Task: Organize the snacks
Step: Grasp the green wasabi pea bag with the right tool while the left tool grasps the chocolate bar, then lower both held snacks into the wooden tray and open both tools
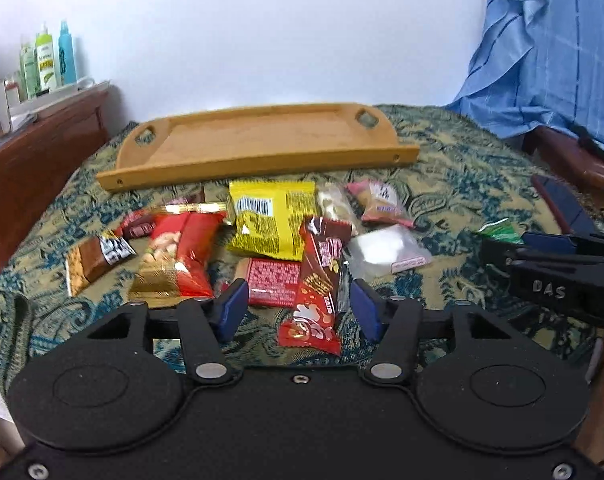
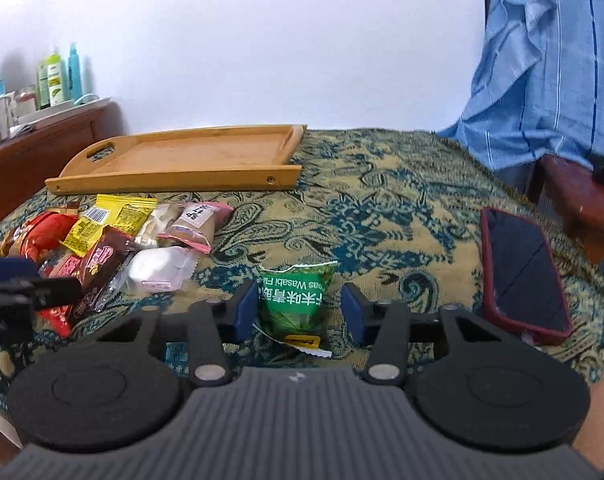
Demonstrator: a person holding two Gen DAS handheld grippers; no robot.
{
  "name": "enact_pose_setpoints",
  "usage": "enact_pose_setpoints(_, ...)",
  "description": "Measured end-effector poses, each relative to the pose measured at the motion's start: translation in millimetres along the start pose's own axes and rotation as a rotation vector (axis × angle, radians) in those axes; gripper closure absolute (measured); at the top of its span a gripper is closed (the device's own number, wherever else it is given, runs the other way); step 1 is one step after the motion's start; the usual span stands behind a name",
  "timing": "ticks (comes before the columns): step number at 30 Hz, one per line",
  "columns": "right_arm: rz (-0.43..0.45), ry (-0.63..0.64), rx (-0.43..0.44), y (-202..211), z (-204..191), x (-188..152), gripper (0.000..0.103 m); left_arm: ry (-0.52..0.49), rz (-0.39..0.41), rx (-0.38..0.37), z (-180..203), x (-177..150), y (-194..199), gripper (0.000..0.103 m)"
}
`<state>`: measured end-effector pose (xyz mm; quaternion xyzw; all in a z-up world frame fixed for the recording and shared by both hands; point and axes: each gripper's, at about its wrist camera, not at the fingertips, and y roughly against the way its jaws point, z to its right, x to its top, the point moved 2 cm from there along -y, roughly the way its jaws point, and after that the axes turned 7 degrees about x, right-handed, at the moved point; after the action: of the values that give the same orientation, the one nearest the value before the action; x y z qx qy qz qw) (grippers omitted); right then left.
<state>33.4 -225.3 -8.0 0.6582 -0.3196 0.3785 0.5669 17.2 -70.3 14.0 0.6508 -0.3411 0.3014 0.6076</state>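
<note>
Several snack packets lie on the patterned cloth in front of an empty wooden tray (image 1: 258, 148), which also shows in the right wrist view (image 2: 182, 168). My left gripper (image 1: 298, 310) is open, its fingers on either side of a red-brown snack bar (image 1: 319, 288). Beyond it lie a yellow packet (image 1: 270, 220), a red nut packet (image 1: 178, 260) and a white packet (image 1: 381, 250). My right gripper (image 2: 300, 312) is open, its fingers on either side of a green wasabi pea packet (image 2: 296, 304) lying apart from the pile.
A phone in a red case (image 2: 521, 276) lies on the cloth to the right. A wooden cabinet with bottles (image 1: 46, 64) stands at the left. A blue cloth (image 1: 549, 48) hangs over a chair at the right.
</note>
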Motion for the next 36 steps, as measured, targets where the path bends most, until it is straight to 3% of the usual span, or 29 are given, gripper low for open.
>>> enact_pose_setpoints(4, -0.021, 0.0, -0.008, -4.7, -2.3, -1.2, 0.063, 0.03, -0.055, -0.004, 1.4, -4.9, -16.2, 0.069)
enact_pose_setpoints(7, -0.027, -0.012, -0.008, -6.0, -3.4, -1.1, 0.064, 0.04, -0.047, -0.005, 1.9, -6.2, -16.2, 0.081)
enact_pose_setpoints(16, 0.008, -0.092, 0.044, 2.7, -0.1, 11.9, 0.066, 0.09, 0.002, -0.001, -5.5, 11.3, 2.9, 0.081)
enact_pose_setpoints(22, 0.063, -0.097, 0.132, -3.0, 0.1, 53.3, 0.066, 0.099, 0.029, 0.013, -14.0, 48.3, 1.0, 0.081)
enact_pose_setpoints(26, 0.082, -0.08, 0.209, -23.3, -1.2, 93.3, 0.066, 0.138, 0.04, 0.015, -25.5, 82.6, -15.8, 0.081)
enact_pose_setpoints(30, 0.045, -0.047, 0.233, -58.8, -3.1, 127.8, 0.066, 0.185, 0.02, 0.002, -37.3, 115.2, -42.7, 0.081)
enact_pose_setpoints(36, -0.025, -0.106, 0.3, -109.9, 1.1, 148.1, 0.066, 0.196, -0.029, 0.01, -43.4, 150.4, -95.0, 0.081)
